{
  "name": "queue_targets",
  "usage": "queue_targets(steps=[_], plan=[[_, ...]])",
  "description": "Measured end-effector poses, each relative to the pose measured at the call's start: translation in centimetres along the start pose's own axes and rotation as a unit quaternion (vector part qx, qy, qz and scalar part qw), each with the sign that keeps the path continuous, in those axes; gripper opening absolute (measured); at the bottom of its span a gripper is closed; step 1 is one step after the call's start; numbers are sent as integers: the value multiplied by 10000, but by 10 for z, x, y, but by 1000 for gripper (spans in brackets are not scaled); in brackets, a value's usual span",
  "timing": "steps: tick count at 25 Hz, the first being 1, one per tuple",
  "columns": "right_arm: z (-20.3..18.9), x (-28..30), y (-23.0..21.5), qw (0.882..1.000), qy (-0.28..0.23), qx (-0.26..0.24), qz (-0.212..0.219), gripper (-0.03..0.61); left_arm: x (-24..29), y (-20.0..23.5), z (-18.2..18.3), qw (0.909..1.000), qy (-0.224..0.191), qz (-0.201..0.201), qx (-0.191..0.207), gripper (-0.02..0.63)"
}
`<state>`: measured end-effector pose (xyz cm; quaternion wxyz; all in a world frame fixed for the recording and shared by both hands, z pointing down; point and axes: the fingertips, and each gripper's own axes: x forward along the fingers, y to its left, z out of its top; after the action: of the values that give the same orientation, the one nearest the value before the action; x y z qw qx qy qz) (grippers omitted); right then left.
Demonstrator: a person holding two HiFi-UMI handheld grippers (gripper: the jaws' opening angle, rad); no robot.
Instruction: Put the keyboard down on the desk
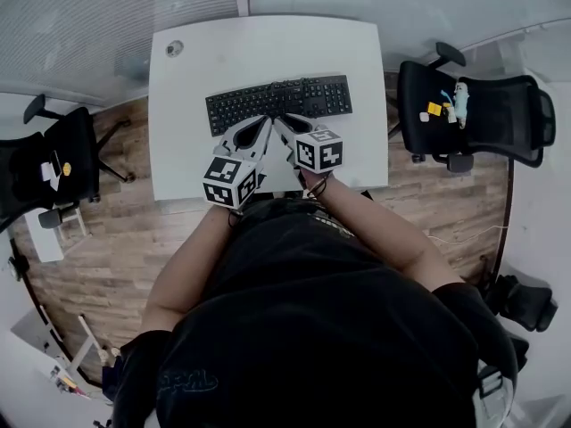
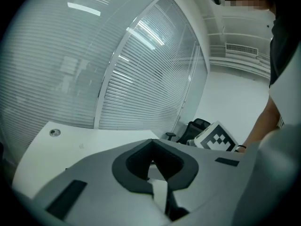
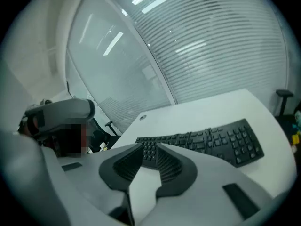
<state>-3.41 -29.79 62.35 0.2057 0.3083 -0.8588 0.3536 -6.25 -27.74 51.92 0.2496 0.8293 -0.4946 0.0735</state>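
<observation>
- The head view alone takes in the whole white desk (image 1: 268, 43). The black keyboard (image 1: 278, 102) lies flat on the middle of the desk, its long side running along the desk's near edge, with nothing gripping it.
- That view also shows both claws side by side over the desk's near half. The left gripper (image 1: 264, 123) and right gripper (image 1: 284, 123) have their tips close to each other, at the keyboard's near edge.
- Only the head view shows the two black office chairs beside the desk: one at the desk's right (image 1: 473, 114) with small yellow and white things on its seat, and one at the desk's left (image 1: 45, 163).
- The right gripper view looks across the desk. The keyboard stretches just beyond the jaw tips and off to the right of them, flat on the white top. The jaws stand slightly apart with a narrow gap, nothing between them and no pad touching the keys.
- The left gripper view shows bare desk top, the round cable hole (image 2: 55, 133) near the desk's far corner, slatted blinds behind the desk, and the right gripper's marker cube (image 2: 216, 138). Its jaws cover the part of the desk where the keyboard lies.
- In that view the left jaws are together, tips meeting, with nothing held.
</observation>
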Motion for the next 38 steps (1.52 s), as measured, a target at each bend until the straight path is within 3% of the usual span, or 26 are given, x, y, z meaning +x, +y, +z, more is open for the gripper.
queue_targets(steps=[6,13,27,38], plan=[[48,-39,24,9899,-701,-1229,38,48,0,-17,18,9994,-258,182,161,14],[68,-76,57,9660,-1192,-2279,274,23,-4,-30,24,9977,-512,433,116,14],[31,-111,62,9649,-1103,-2286,679,23,-38,-62,1,9918,-868,932,-105,14],[2,-108,106,9592,-1024,-2448,976,23,-83,-46,-22,9900,-812,1107,-334,14]])
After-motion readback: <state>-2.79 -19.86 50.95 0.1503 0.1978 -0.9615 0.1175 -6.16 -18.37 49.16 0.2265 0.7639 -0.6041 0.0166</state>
